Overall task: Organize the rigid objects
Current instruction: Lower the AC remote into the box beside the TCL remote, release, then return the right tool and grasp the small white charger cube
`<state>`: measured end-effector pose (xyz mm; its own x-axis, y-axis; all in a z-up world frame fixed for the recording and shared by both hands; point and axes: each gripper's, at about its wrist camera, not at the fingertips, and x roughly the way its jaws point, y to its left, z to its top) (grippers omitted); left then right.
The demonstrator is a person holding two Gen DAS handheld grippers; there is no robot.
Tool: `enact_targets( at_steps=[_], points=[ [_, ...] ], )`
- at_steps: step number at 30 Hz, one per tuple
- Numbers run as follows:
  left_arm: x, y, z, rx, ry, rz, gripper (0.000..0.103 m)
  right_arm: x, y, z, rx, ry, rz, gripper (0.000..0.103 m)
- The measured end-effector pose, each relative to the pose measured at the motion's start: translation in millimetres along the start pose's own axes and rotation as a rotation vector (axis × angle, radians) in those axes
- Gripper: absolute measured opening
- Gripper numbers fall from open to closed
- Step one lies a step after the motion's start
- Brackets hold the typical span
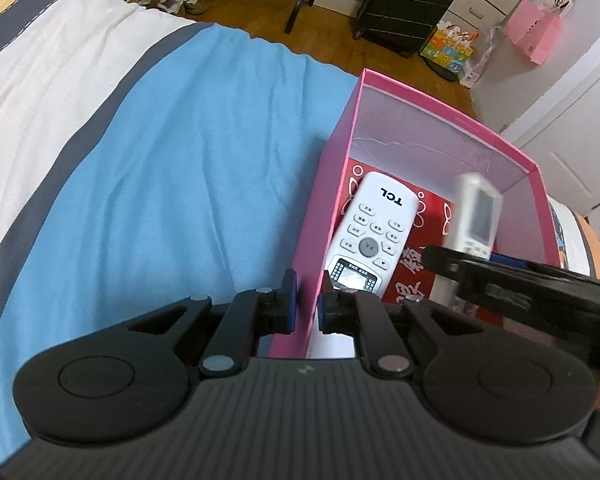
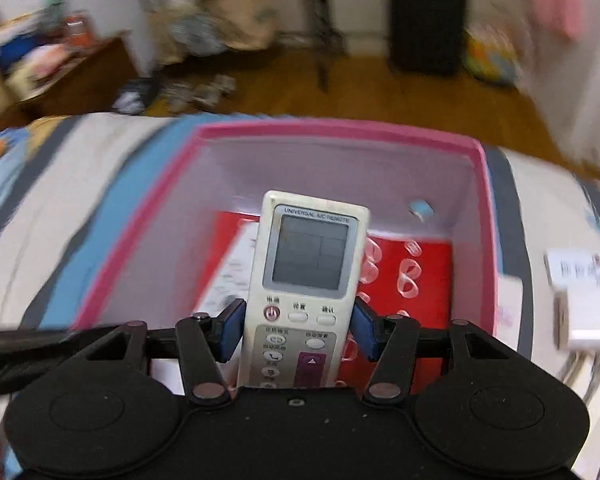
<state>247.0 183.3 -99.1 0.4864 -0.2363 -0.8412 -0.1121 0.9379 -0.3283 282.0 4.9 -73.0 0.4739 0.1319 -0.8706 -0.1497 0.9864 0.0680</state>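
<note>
A pink box [image 1: 332, 184] stands on the bed. My left gripper [image 1: 305, 304] is shut on the box's near left wall. A white TCL remote [image 1: 374, 228] lies inside on a red sheet [image 1: 416, 276]. My right gripper [image 2: 296, 330] holds a beige universal A/C remote [image 2: 306, 280] over the inside of the pink box [image 2: 140, 236]; its blue pads [image 2: 230, 330] sit at the remote's sides. That remote also shows blurred in the left wrist view [image 1: 476, 216], with the right gripper [image 1: 520, 280] coming in from the right.
The bed has a blue, white and grey striped cover [image 1: 160, 160]. A white charger block [image 2: 584, 296] lies on the bed right of the box. Beyond the bed are a wooden floor, a black suitcase [image 1: 408, 4] and a pink bag [image 1: 534, 32].
</note>
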Motion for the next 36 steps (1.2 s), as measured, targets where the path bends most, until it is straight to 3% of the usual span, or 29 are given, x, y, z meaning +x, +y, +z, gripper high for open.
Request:
enact_targets(
  at_steps=[3,10,16,20,26,31,33,36],
  points=[
    [0,-1,-1,0.011,-0.001,0.004,0.010,14,13,-3,-0.060,0.034,-0.073,0.059],
    [0,0,-1,0.005,-0.004,0.001,0.010,36,4,15,0.080,0.100,-0.017,0.059],
    [0,1,-1,0.002,-0.005,-0.002,0.010,40,-2,13,0.223,0.081,0.030,0.059],
    [-1,2,-1,0.005,-0.006,0.000,0.010,23,-10,8,0.279,0.058,0.010,0.060],
    [-1,0,0,0.008,-0.011,0.007,0.010,-53,-12,9,0.147,-0.093,0.117,0.061],
    [0,-1,0,0.002,-0.008,0.010,0.010,-119,-41,-16,0.075,-0.233,0.228,0.064],
    [0,-1,0,0.000,-0.006,0.013,0.010,-136,-54,-27,0.004,-0.271,0.227,0.071],
    [-4,-3,-1,-0.009,-0.008,0.018,0.009,-141,-74,-32,-0.099,-0.216,0.135,0.072]
  ],
)
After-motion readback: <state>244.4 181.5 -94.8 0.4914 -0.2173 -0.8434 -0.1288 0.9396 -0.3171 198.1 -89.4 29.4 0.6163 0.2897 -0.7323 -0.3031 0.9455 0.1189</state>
